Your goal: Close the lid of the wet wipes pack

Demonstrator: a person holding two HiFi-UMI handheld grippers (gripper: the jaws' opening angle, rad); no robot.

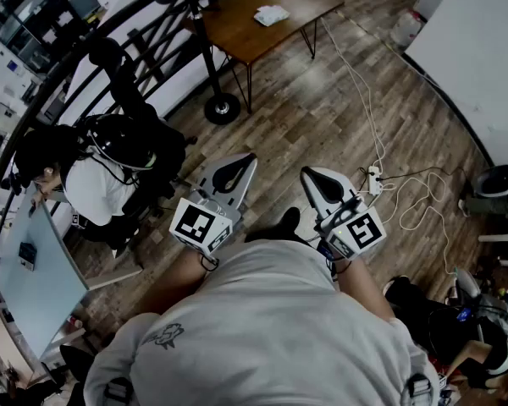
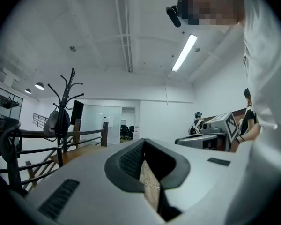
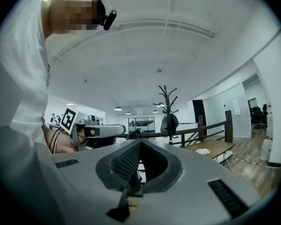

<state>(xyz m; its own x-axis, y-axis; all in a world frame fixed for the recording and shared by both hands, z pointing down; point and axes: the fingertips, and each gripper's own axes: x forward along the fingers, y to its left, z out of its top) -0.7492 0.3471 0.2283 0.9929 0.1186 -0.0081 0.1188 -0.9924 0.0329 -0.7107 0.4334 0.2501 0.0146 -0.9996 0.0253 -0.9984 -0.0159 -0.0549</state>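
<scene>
Head view: the person stands on the wooden floor point(image 1: 339, 100) with the left gripper point(image 1: 230, 174) and the right gripper point(image 1: 324, 186) held level, close to the body and side by side. Both are well apart from the bench point(image 1: 237, 34) at the top of the frame. A small white item about mid-bench is judged to be the wet wipes pack point(image 1: 271, 14); it is too small to tell how its lid stands. Left gripper view: the jaws are together at their tips with nothing between them, and only floor shows through the gap behind the tips; the pack is not in this view. Right gripper view: the jaws are likewise together and empty. The bench appears at the right, with the white pack lying on its top near the end that faces the camera. Assessment: the task is not begun. Neither gripper is near the pack; approaching the bench, reaching the lid and pressing it down all remain.
</scene>
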